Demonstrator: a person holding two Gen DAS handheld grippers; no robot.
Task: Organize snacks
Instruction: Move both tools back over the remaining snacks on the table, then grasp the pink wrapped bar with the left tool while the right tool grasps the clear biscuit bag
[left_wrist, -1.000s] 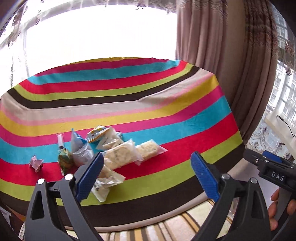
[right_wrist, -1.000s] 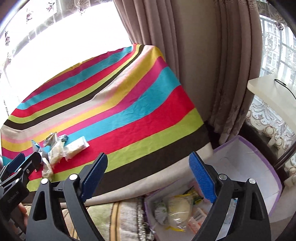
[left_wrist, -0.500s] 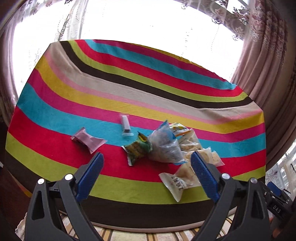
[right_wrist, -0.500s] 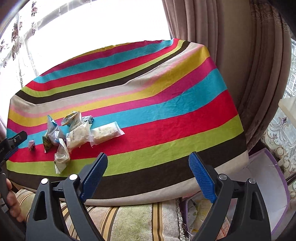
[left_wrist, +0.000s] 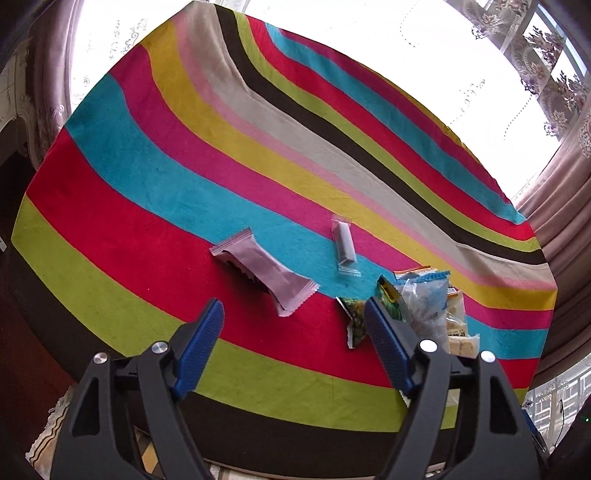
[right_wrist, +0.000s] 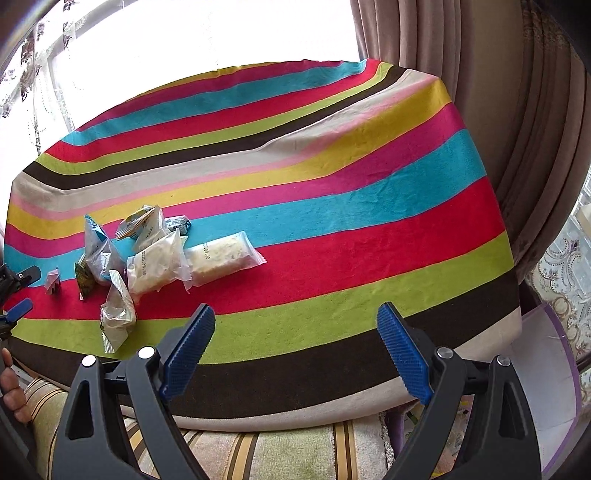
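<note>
Snack packets lie on a striped tablecloth (left_wrist: 155, 173). In the left wrist view a pink wrapped bar (left_wrist: 264, 271) lies just beyond my open, empty left gripper (left_wrist: 293, 325). A small clear packet (left_wrist: 343, 247) lies behind it, a green packet (left_wrist: 356, 319) and a blue-white bag (left_wrist: 424, 306) to the right. In the right wrist view the pile (right_wrist: 147, 258) sits left of centre, with a clear rice-cracker packet (right_wrist: 225, 256) on its right. My right gripper (right_wrist: 295, 350) is open and empty over the table's front edge. The left gripper's fingertips (right_wrist: 18, 310) show at the far left.
A white box with a purple rim (right_wrist: 550, 373) stands on the floor right of the table. Brown curtains (right_wrist: 517, 129) hang at the right, a bright window behind. A striped rug (right_wrist: 277, 454) lies below the front edge.
My left gripper has swung left and closer to the table, now facing the pink bar. My right gripper has turned left from the floor box toward the table and pile.
</note>
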